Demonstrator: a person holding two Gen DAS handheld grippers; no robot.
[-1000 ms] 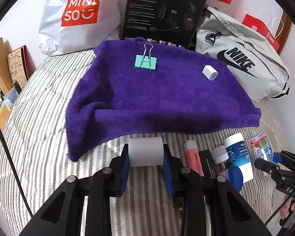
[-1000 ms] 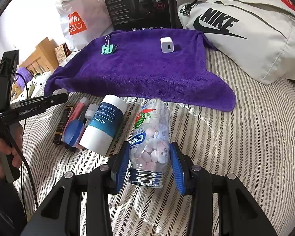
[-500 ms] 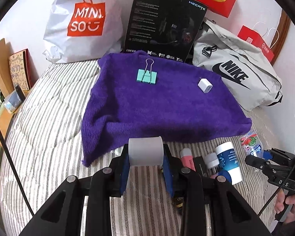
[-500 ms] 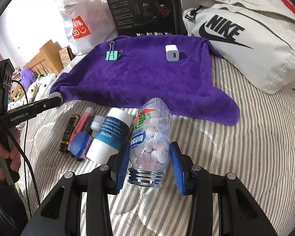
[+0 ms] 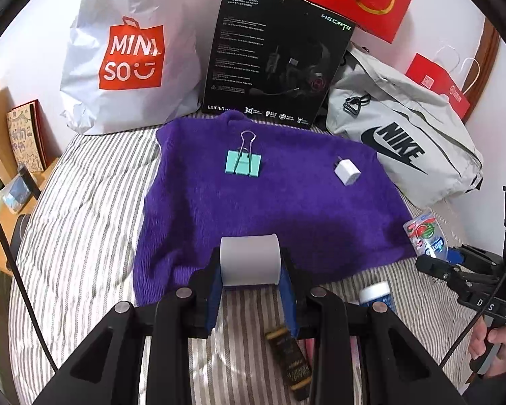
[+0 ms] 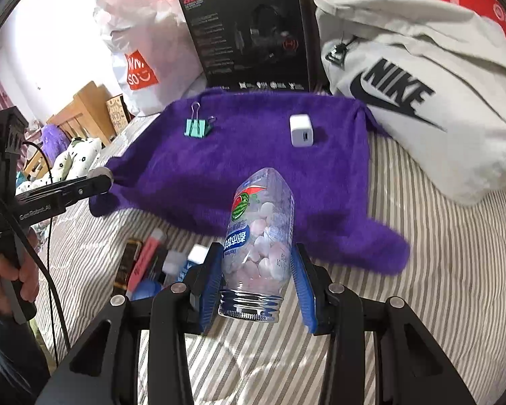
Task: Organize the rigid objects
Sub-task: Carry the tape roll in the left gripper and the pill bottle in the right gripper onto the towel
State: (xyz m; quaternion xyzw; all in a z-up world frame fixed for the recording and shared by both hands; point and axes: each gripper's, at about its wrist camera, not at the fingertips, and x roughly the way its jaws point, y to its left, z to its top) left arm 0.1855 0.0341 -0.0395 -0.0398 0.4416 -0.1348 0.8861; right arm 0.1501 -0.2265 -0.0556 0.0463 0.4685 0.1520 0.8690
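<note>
My left gripper (image 5: 250,266) is shut on a white paper roll (image 5: 249,259), held above the near edge of the purple towel (image 5: 270,202). My right gripper (image 6: 258,263) is shut on a clear candy bottle (image 6: 258,236) with pink and white sweets, lifted over the towel's near edge (image 6: 253,155). A teal binder clip (image 5: 243,162) (image 6: 196,127) and a white charger cube (image 5: 346,171) (image 6: 302,131) lie on the towel. The bottle also shows at the right of the left wrist view (image 5: 426,234).
On the striped bed lie a dark bar (image 5: 290,364) (image 6: 129,263), a pink marker (image 6: 145,256) and a white-blue bottle (image 5: 376,295). Behind the towel stand a Miniso bag (image 5: 131,54), a black headset box (image 5: 276,57) and a grey Nike bag (image 5: 401,148).
Both grippers have risen and moved forward toward the towel with their objects. The candy bottle has left the bed, and the loose items have slid down and under the grippers.
</note>
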